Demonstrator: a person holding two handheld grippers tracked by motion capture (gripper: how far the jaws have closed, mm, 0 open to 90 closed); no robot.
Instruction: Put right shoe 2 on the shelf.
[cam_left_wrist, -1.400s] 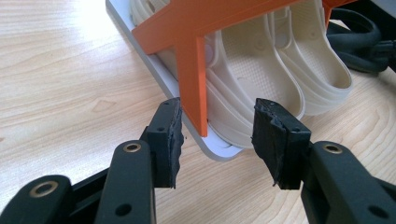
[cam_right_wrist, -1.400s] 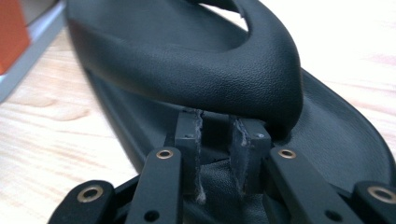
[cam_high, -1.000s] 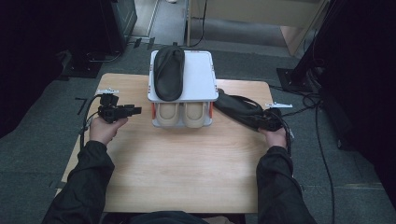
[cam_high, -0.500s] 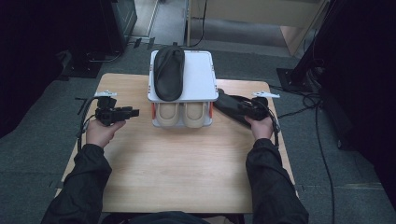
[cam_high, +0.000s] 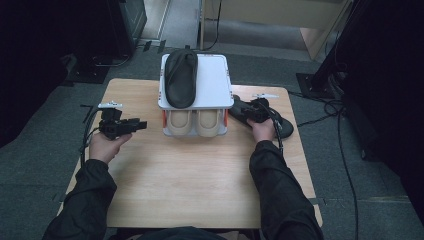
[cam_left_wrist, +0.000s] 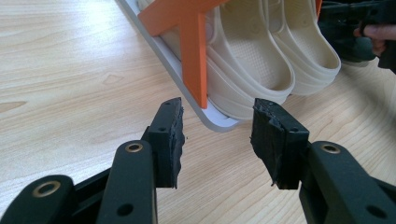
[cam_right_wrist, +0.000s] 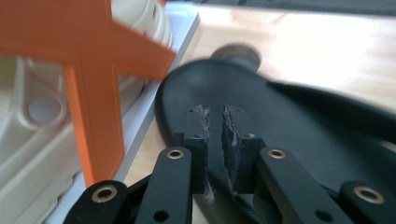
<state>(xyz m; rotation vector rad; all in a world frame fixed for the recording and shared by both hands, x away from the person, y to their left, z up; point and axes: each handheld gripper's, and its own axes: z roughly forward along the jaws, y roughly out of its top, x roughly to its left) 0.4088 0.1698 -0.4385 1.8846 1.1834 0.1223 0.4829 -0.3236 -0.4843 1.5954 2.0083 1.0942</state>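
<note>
Matt black rubbery slipper, smooth cream foam clogs, pale wood-grain table, orange plastic rack brace

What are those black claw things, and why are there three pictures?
They are pinching tools that a person holds, one in each hand. One picture looks down from above the table. The other two come from small cameras riding on each tool. On the table stands a rack with a black slipper on top and cream slippers below. A second slipper lies beside it. The left gripper is open and empty. The right gripper has just been closing over the second slipper; whether it pinches it, I can't tell.
</note>
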